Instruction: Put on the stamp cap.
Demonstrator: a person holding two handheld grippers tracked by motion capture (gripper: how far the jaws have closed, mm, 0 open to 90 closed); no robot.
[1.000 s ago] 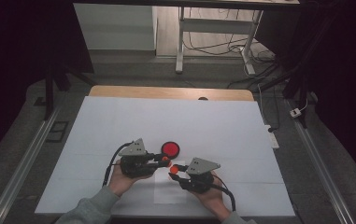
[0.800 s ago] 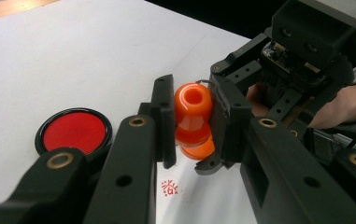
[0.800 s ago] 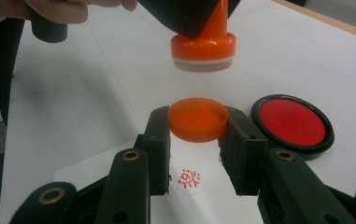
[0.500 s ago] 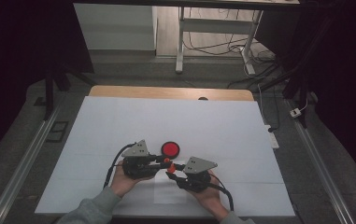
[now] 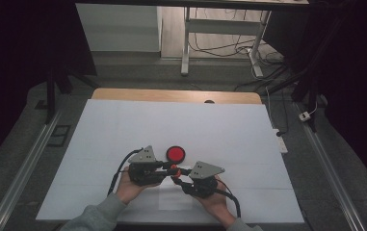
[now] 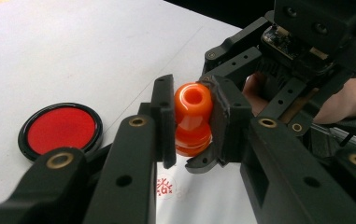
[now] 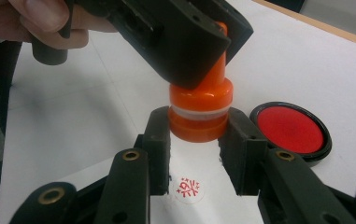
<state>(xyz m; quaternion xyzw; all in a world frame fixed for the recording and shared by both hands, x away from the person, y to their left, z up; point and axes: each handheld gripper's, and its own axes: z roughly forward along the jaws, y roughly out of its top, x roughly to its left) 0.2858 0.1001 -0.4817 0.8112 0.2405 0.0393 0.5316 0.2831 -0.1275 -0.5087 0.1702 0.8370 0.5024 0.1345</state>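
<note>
High view: I had the left gripper (image 5: 169, 168) and right gripper (image 5: 175, 179) meeting on the orange stamp (image 5: 174, 169).

Left gripper view: its fingers (image 6: 164, 119) were clamped on the stamp's (image 6: 193, 119) handle.

Right gripper view: its fingers (image 7: 159, 133) pinched the stamp's (image 7: 199, 114) base, above a red imprint (image 7: 188, 187); ink pad (image 7: 291, 129) just beside the right-hand finger.

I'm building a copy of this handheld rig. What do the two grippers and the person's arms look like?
Both the left gripper and the right gripper are black, each topped by a grey three-cornered plate and trailing a black cable. Their jaws are flat black bars with brass-coloured pivot rivets and small bolt holes, ending in dark, blocky pads. The person wears grey sleeves; both hands are bare.
</note>
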